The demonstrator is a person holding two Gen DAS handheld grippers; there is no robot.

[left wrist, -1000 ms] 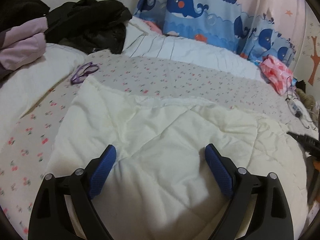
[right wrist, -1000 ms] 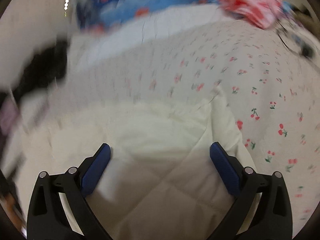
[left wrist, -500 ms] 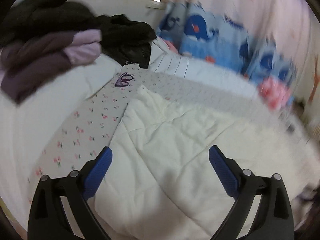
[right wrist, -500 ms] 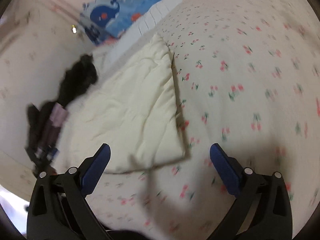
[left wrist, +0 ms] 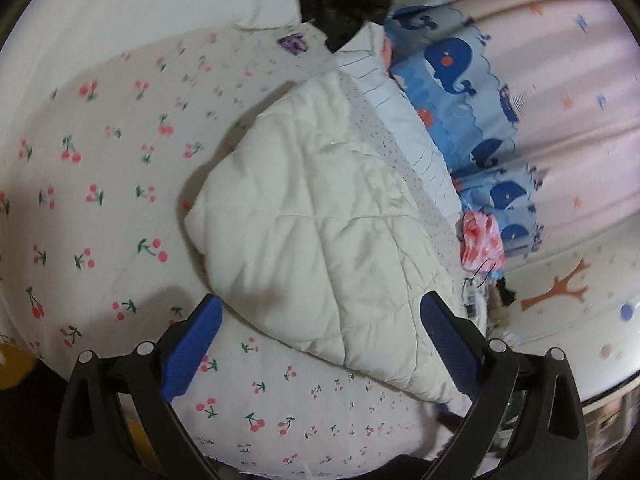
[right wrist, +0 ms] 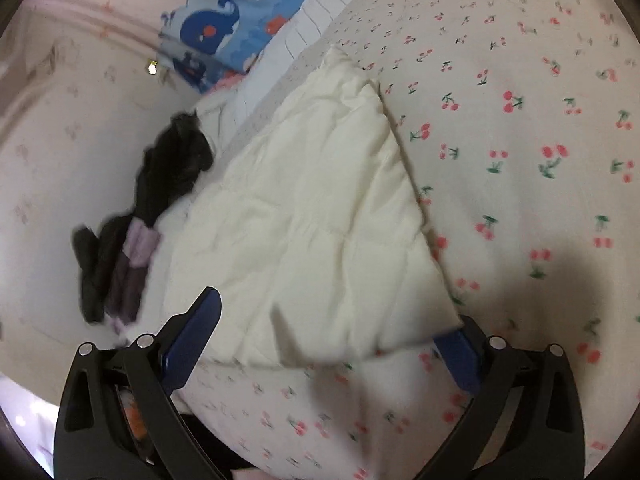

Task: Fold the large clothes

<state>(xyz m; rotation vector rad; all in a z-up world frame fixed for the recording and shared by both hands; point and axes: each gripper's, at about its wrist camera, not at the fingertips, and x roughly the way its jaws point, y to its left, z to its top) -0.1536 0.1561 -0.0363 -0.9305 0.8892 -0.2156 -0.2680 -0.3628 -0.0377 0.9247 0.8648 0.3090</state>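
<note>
Cherry-print bed sheet [left wrist: 100, 168] spreads wide w/ bare room on both sides of the folded cream quilted garment [left wrist: 320, 220], which lies flat mid-bed. Left claw [left wrist: 320, 340] wide, empty, above garment's near edge. Right claw [right wrist: 332, 344] wide, empty, at its near corner. Dark clothes pile [right wrist: 132, 232] beyond garment's far-left edge; whale curtain [left wrist: 460, 92] behind.

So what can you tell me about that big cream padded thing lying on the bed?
The cream quilted garment looks like soft, puffy padded fabric with stitched seams crossing it. It lies folded into a thick, roughly rectangular bundle, flat on the cherry-print bedsheet, its far end reaching toward the striped white pillow. Shallow wrinkles cross its top. Both hand-held grippers are open: the left hand-held gripper grips nothing, and the right hand-held gripper frames its near edge; contact there is unclear.
</note>
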